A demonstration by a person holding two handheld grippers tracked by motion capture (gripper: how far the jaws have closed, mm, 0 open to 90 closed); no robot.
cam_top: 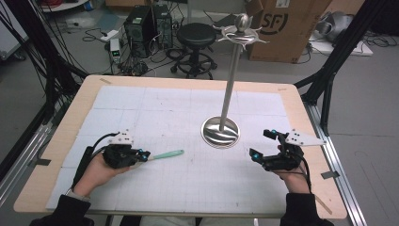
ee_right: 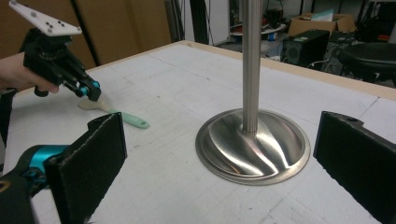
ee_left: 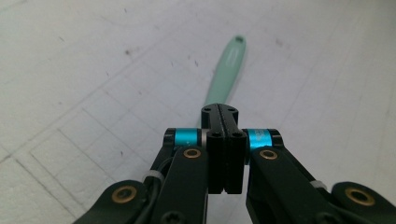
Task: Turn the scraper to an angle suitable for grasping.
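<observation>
Nearest to us, at the bottom of the high view, two dark sleeves and hands come in over the table (cam_top: 56,155), whose top is covered by a white gridded mat (cam_top: 179,117).

On the near left we hold the left gripper (cam_top: 145,155), and its jaws are clenched on a mint-green spatula (cam_top: 164,154). In the left gripper view the two black jaws meet flat against each other, and the green handle (ee_left: 226,70) runs straight out from their tips, away over the mat, with a small hole at its far end. In the right gripper view we see the same gripper farther off, with its tips pinching the spatula near the pale blade end (ee_right: 91,104); the green handle slants down towards the mat, and whether it touches the mat we cannot tell. The spatula points to the right, towards the middle of the table.

On the near right we hold the right gripper (cam_top: 263,148), released: in the right gripper view its padded jaws stand wide apart with nothing between them.

Just beyond and between the two grippers, nearer the right one, a metal stand (cam_top: 220,132) rests on its round polished base (ee_right: 252,147). Its slim pole rises to a ball and curved arms at the top (cam_top: 242,29).

Past the far edge of the table stand a black stool (cam_top: 196,35), computer cases (cam_top: 146,23) and a cardboard box (cam_top: 287,26) on the floor.
</observation>
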